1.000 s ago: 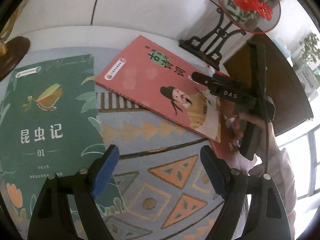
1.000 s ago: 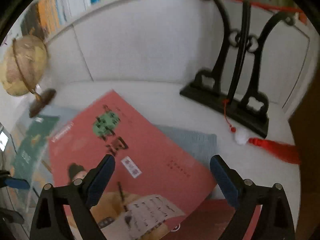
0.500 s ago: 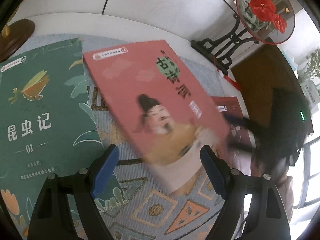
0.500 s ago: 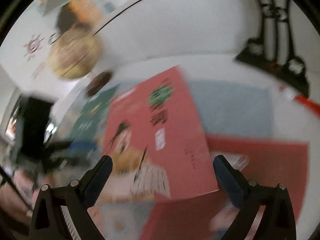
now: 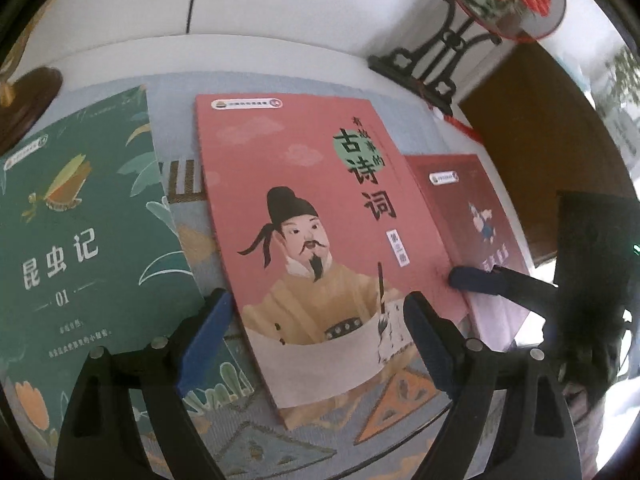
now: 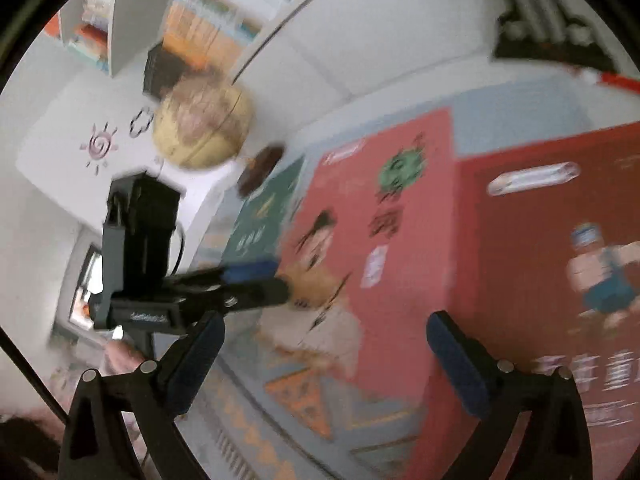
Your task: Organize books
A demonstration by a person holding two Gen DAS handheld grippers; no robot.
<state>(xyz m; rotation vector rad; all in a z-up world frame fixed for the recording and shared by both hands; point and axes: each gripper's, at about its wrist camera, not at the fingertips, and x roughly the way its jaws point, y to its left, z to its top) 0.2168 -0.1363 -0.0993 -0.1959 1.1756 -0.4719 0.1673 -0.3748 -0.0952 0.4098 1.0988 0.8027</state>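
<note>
Three books lie flat on the patterned mat (image 5: pixel 260 440). From left to right they are a green book (image 5: pixel 80 220), a pink book with a robed man (image 5: pixel 320 220), and a dark red book (image 5: pixel 472 216) partly under the pink one's right edge. My left gripper (image 5: pixel 314 338) stands open above the pink book's near end, pads apart on either side. One blue fingertip (image 5: pixel 470 279) of my right gripper rests at the pink book's right edge. The blurred right wrist view shows my right gripper (image 6: pixel 328 360) open over the pink book (image 6: pixel 380 240) and the dark red book (image 6: pixel 540 240), with the left gripper (image 6: pixel 268 282) at left.
A round fan ornament on a black stand (image 5: pixel 440 52) stands behind the books at the right, its red tassel beside it. A globe (image 6: pixel 204 128) with a dark base (image 5: pixel 28 100) is at the far left. Brown furniture (image 5: pixel 540 140) borders the right, and bookshelves (image 6: pixel 192 20) fill the back wall.
The pink book swung from a slant to lie straight beside the green one, sliding nearer between my left fingers. My right gripper left its far corner and came to its right edge.
</note>
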